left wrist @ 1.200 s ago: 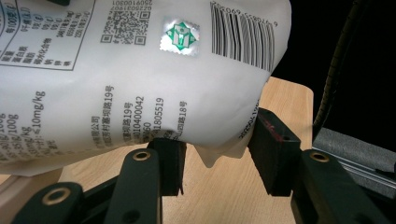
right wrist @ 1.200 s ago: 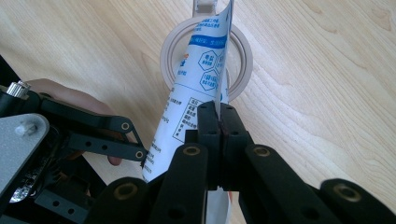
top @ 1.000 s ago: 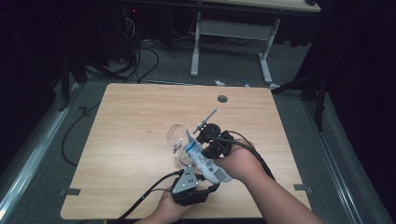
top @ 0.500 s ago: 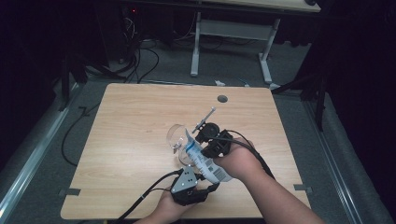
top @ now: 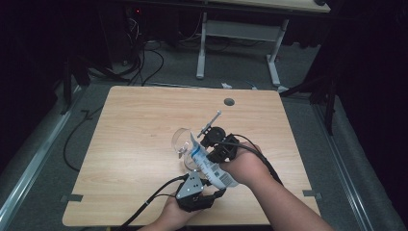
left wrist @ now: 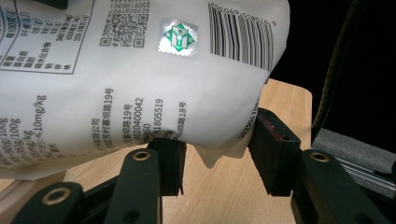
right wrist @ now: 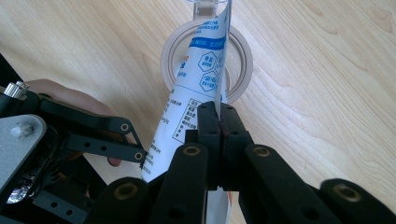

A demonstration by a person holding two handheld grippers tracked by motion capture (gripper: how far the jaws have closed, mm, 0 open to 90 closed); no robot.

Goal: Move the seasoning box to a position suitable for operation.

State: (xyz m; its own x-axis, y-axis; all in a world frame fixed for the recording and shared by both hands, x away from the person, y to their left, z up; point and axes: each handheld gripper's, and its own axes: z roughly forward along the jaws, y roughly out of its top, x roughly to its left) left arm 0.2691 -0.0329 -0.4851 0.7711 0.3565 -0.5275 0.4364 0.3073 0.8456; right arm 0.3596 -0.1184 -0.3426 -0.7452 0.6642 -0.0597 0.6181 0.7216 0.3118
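Two grippers share one soft pouch (top: 208,163): our right gripper (right wrist: 218,122) is clenched on its thin edge, while the left gripper (left wrist: 215,154) cradles its bulging bottom corner between jaws. The pouch tilts over a clear glass (top: 180,140), spout toward 11 o'clock. We judge it floppy, slippery, liquid-heavy; seams give the best hold. The wooden table (top: 134,120) is smooth; the room is dark.

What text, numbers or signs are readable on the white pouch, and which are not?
All on the white pouch, left gripper view:
"10mg/Kg", printed sideways.
"1805519" and "10400042", partial digit strings, cut off.
A barcode; the digits above it are too blurred.
QR codes and a green emblem: no readable words.
Table and address lines in Chinese: too small.
Blue hexagon labels, right gripper view: too small.
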